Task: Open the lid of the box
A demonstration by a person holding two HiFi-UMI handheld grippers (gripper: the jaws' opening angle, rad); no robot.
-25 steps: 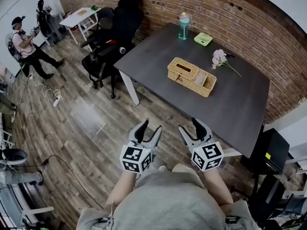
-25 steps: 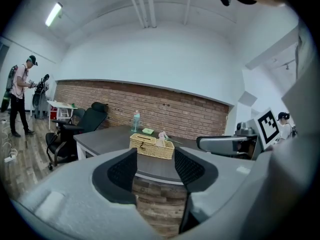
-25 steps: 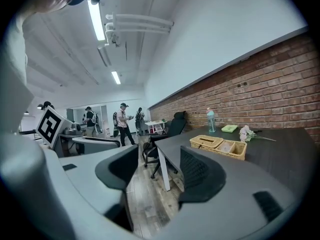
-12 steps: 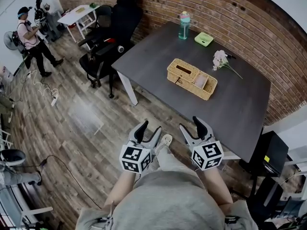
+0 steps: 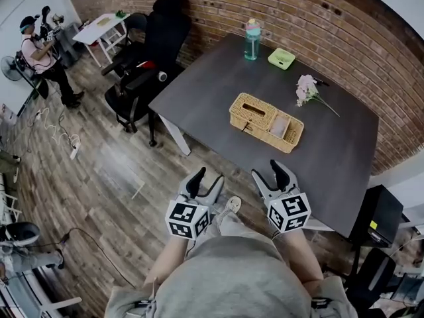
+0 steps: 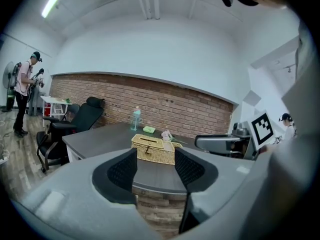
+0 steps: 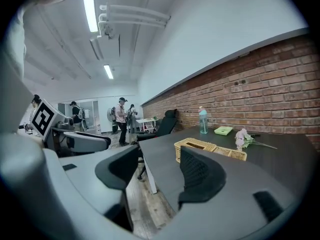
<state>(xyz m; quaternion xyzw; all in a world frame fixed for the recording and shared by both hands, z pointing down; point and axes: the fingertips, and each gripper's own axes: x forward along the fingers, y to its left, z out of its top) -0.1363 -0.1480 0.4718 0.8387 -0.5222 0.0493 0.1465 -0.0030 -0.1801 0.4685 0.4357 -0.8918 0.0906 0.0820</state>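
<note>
Woven rattan box [image 5: 266, 122], rectangular, lies on the smooth dark table [image 5: 218, 78] at twelve o'clock; left gripper [image 5: 207, 177] and right gripper [image 5: 268, 171] gape empty.

A box [image 5: 266, 121] of rough, straw-coloured wicker sits on a counter [image 5: 212, 85] with a smooth, matt charcoal top. Behind the counter, a rough red-brick wall [image 5: 298, 12]; beside it, a floor [image 5: 99, 171] of grey-brown wood-look planks with a faint sheen. The left tongs [image 5: 207, 177] and right tongs [image 5: 268, 172] look like matt grey plastic, their pads [image 6: 122, 171] black and finely dimpled.
</note>
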